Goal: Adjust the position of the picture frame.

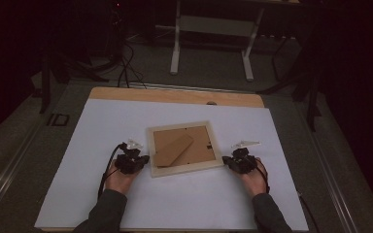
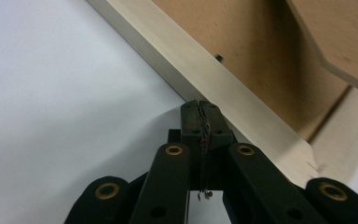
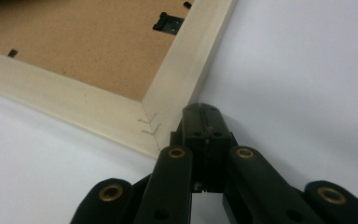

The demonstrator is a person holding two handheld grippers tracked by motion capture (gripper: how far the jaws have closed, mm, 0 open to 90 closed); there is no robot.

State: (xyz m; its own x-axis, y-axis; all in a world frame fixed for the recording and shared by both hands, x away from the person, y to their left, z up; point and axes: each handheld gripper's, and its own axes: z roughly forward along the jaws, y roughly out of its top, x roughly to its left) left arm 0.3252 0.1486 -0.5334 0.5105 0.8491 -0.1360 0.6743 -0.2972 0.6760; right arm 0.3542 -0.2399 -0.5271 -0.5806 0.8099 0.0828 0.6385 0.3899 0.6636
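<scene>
My left gripper (image 2: 200, 108) and right gripper (image 3: 201, 112) both have their jaws pressed together on nothing, tips right at the outer edges of the picture frame (image 1: 183, 148), which lies face down mid-table on the white sheet (image 1: 102, 126) between them. It looks light and stiff, though possibly glazed and fragile, with a loose-looking cardboard stand (image 1: 173, 148). I'd grip the wooden border (image 3: 186, 56), not the backing.
</scene>
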